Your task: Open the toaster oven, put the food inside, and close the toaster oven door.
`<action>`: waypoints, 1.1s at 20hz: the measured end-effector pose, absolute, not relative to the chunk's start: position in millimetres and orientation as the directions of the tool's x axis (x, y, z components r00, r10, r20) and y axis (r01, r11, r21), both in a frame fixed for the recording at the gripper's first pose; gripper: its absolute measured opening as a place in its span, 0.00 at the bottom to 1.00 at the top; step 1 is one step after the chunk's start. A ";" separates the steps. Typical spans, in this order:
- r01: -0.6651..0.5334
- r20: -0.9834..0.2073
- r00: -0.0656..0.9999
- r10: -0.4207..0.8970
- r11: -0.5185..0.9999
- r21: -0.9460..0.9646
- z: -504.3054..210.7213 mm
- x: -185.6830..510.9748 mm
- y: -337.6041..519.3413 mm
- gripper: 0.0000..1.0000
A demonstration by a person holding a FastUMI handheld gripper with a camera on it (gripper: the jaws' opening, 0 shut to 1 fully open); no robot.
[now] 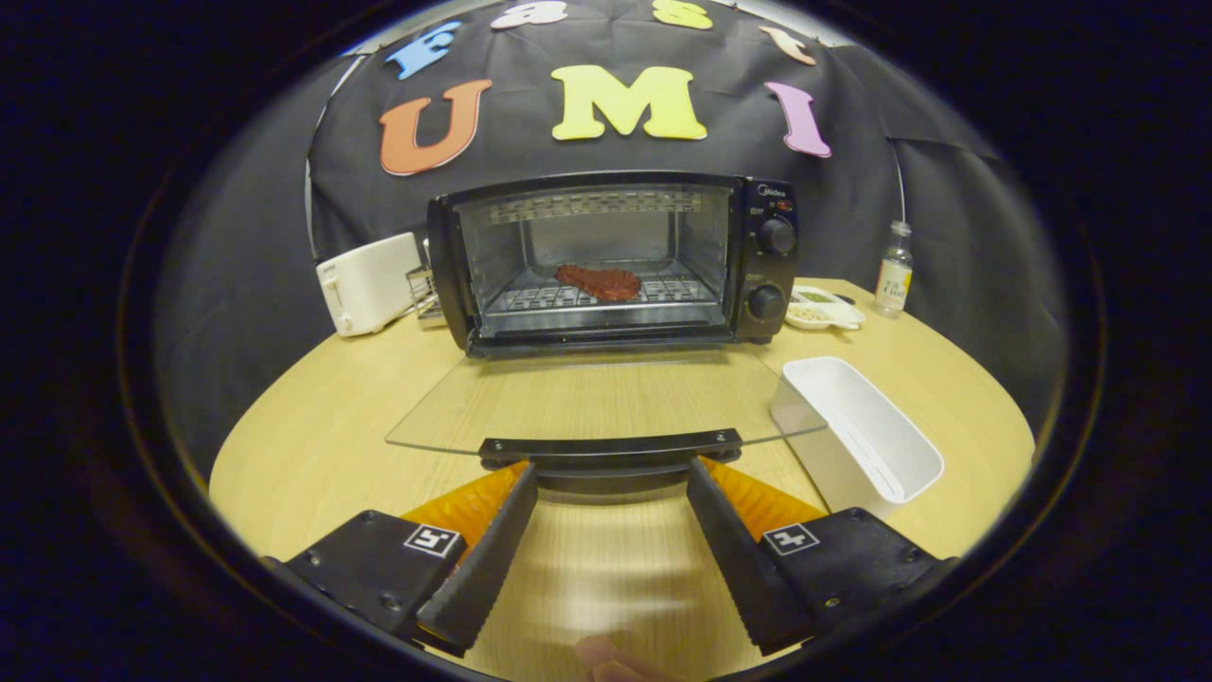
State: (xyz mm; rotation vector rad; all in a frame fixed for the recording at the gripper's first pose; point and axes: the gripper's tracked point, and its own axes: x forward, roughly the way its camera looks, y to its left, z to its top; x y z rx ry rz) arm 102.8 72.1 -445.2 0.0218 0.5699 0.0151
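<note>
My tool [611, 474] is spread wide, its fingertips just under the handle [611, 447] of the toaster oven's [615, 260] lowered glass door [597, 398]. The food [598, 281] lies on the rack inside the oven, at the counter's [312, 426] far edge. A white bin [857, 431] sits right of the door.

- We take this for a staged recording booth dressed as a kitchen corner, not a real home.
- We see black cloth [909, 189] hung as the back wall in place of tiles or cabinets.
- We see a round wooden table [312, 436] carrying kitchen goods: 1 toaster oven [615, 260], 1 white pop-up toaster [367, 282], 1 small bottle [894, 270], 1 divided dish [826, 309] and 1 white bin [857, 431].
</note>
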 end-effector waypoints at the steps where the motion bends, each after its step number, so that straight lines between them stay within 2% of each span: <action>1: -0.011 -0.526 0.850 0.020 1.000 0.021 -440.7 103.8 73.5 1.00; 6: -0.028 -0.434 0.900 0.029 1.000 0.010 -408.1 112.8 76.6 1.00; 11: -0.030 -0.397 0.917 0.029 1.000 0.003 -379.8 124.0 78.8 1.00; 22: -0.082 -0.275 0.960 0.051 0.991 -0.104 -318.5 195.4 73.6 1.00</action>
